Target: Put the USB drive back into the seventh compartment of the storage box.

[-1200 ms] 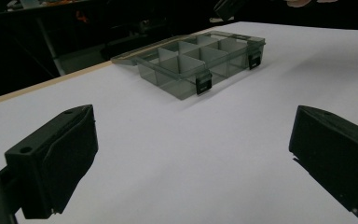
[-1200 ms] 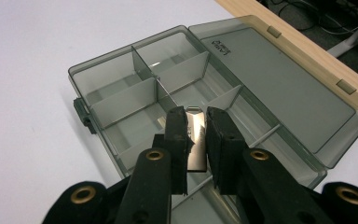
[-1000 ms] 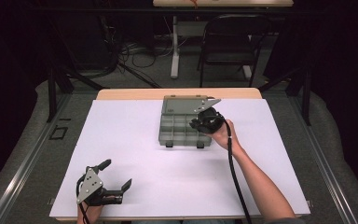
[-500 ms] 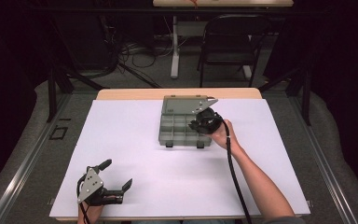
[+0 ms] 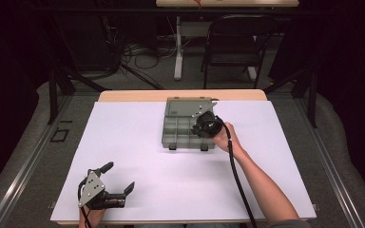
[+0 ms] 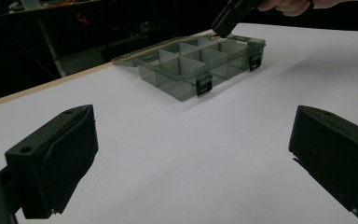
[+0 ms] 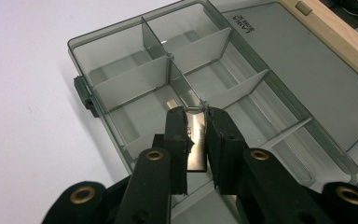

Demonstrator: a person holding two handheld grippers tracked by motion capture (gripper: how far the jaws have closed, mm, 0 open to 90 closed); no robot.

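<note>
1. The box [image 5: 188, 128], of smoky clear plastic with its lid laid open, is set on the far middle of the table [image 5: 138, 142], which is covered by a white sheet and ringed by a dark room with a chair [image 5: 235, 45].
2. A thin, flat metal plate [image 7: 196, 144] is clamped by the right gripper [image 7: 196, 111] over a compartment of the box.
3. The left gripper [image 5: 119, 178] is held wide open and unladen at the near left.
</note>
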